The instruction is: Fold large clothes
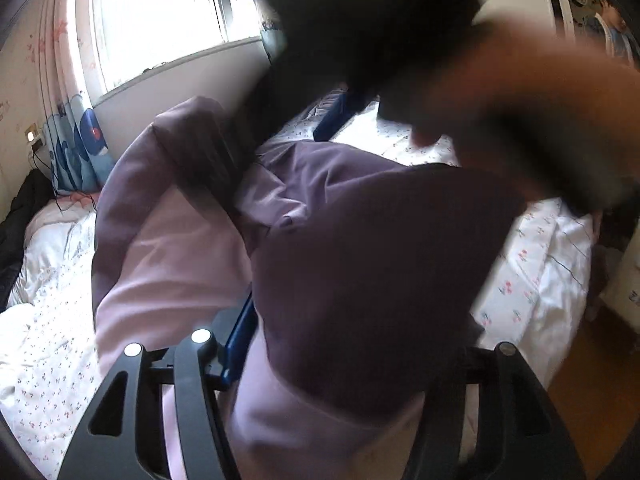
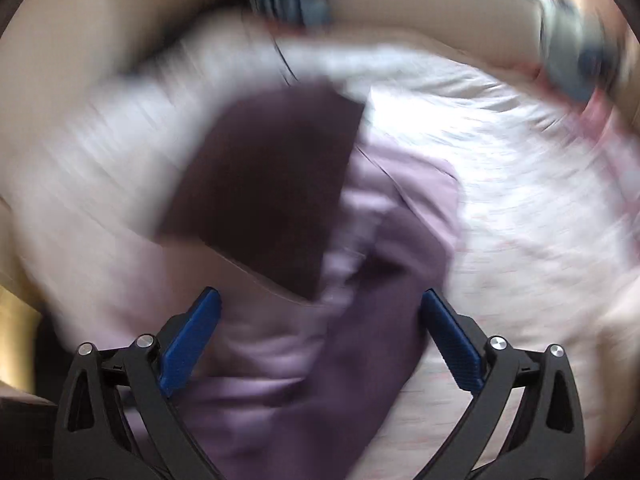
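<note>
A large purple garment (image 1: pixel 360 272) with a paler lilac inside hangs bunched over the bed. My left gripper (image 1: pixel 280 344) is shut on the garment; cloth drapes over and hides most of its fingers, with one blue pad (image 1: pixel 240 340) showing. The other gripper and the person's arm (image 1: pixel 520 120) pass blurred above the cloth in the left wrist view. In the blurred right wrist view, my right gripper (image 2: pixel 320 336) is open with its blue pads (image 2: pixel 192 340) wide apart, above the purple garment (image 2: pixel 288 200), gripping nothing.
The bed (image 1: pixel 52 360) has a white floral sheet. A window (image 1: pixel 160 20) with pink curtains is behind it, and a blue patterned pillow (image 1: pixel 76 148) leans by the wall. Wooden floor (image 1: pixel 580 380) shows beyond the bed's right edge.
</note>
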The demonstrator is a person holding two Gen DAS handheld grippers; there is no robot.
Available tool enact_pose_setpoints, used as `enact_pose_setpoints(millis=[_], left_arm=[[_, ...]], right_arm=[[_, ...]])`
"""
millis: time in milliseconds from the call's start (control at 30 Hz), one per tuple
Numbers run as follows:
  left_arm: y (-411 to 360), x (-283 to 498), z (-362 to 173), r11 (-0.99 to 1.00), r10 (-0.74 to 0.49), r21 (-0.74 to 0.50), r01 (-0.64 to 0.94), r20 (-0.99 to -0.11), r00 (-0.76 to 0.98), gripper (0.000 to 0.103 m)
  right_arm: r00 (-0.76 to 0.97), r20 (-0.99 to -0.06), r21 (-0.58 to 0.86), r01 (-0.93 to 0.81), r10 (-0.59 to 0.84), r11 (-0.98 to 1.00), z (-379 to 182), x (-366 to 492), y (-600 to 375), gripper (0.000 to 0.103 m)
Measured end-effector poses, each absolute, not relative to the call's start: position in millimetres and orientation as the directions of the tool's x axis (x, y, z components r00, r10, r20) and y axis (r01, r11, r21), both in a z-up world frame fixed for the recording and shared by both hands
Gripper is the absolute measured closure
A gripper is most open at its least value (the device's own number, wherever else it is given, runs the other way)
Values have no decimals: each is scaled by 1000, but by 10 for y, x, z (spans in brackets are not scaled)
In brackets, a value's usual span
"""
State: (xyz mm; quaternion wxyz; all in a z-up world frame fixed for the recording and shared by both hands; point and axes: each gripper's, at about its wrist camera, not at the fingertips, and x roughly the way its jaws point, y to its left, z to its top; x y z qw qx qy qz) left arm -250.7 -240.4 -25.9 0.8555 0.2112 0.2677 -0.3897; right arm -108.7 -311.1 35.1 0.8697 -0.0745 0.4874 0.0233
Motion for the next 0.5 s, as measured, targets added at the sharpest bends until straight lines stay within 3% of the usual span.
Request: enact_pose_setpoints(millis=[100,200,333,467,500], left_arm=[[-2098,-2589,-128,563,-609,36,825,-656,445,46],[-1536,-2529,82,588,-688,-141,797,-604,401,41],[-758,-1723,-37,686,-720,-489,539,-563,406,32],[-641,-972,-599,638,-770,-699,324,-583,259,32],[-717,-840,-781,610,-793,-741,280,-576,199,24]], right_arm=[[508,-861,-31,-46,-3,998,195,-1109,-3318,6],[500,-866,4,19,-6,1000,40,-1236,-3602,6],[465,-884,78,70,37,994,-185,-1414,-3865,6],[470,-882,86,81,38,993,-212,-1447,-3837,6],[469,-882,104,89,51,991,-240,-1440,-3840,6]])
